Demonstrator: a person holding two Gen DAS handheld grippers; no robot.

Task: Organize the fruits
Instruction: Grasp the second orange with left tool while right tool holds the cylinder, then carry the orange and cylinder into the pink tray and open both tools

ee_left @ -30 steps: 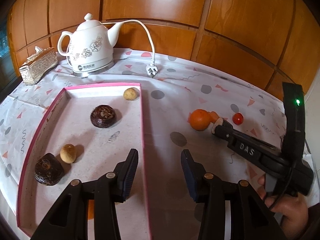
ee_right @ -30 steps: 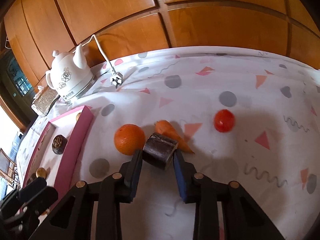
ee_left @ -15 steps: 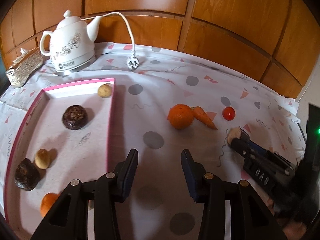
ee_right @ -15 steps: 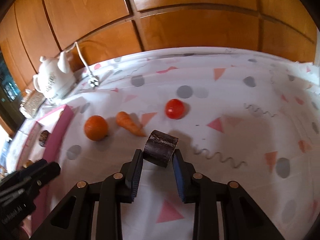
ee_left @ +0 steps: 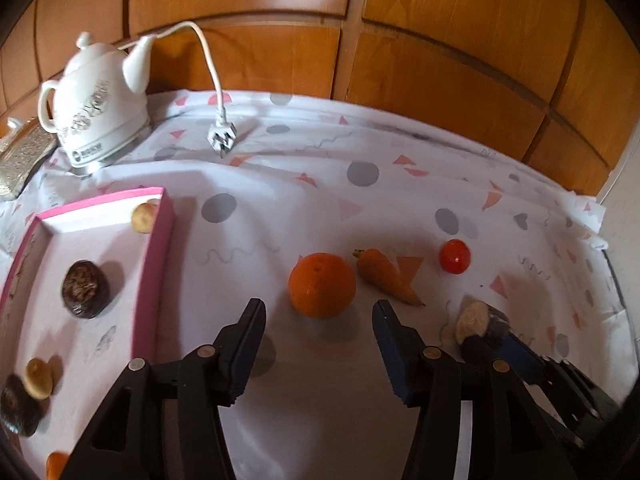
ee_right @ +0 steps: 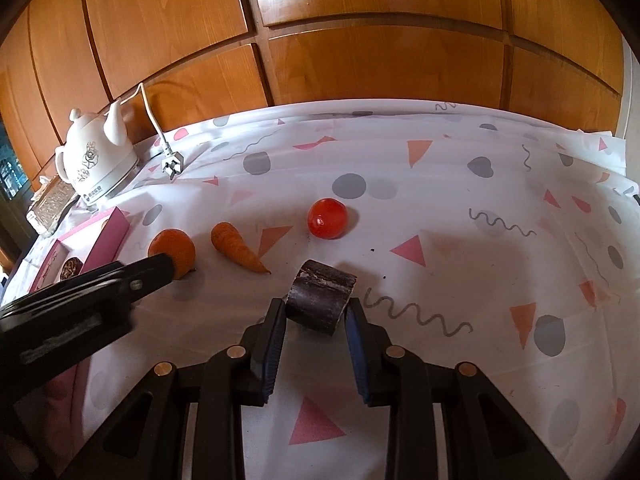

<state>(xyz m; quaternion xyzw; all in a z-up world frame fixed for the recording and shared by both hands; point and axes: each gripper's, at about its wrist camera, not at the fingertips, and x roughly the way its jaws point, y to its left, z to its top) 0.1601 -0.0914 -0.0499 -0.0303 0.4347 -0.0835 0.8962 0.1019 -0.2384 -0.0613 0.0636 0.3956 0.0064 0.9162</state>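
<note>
My left gripper (ee_left: 319,316) is open and empty, just short of an orange (ee_left: 322,285) on the patterned cloth. A carrot (ee_left: 384,276) and a red tomato (ee_left: 454,256) lie to its right. My right gripper (ee_right: 316,312) is shut on a dark sugarcane piece (ee_right: 322,296), also seen in the left wrist view (ee_left: 480,328), low over the cloth. In the right wrist view the orange (ee_right: 174,250), carrot (ee_right: 236,246) and tomato (ee_right: 327,218) lie beyond it. The pink tray (ee_left: 156,264) at left holds several fruits.
A white kettle (ee_left: 96,116) with its cord and plug (ee_left: 222,136) stands at the back left beside a tissue box (ee_left: 20,160). A wooden panel wall (ee_left: 440,60) backs the table. The cloth's right edge (ee_left: 600,240) is near the tomato.
My left gripper has moved right, from over the tray toward the orange. My right gripper has carried the sugarcane piece to the right, away from the orange and carrot.
</note>
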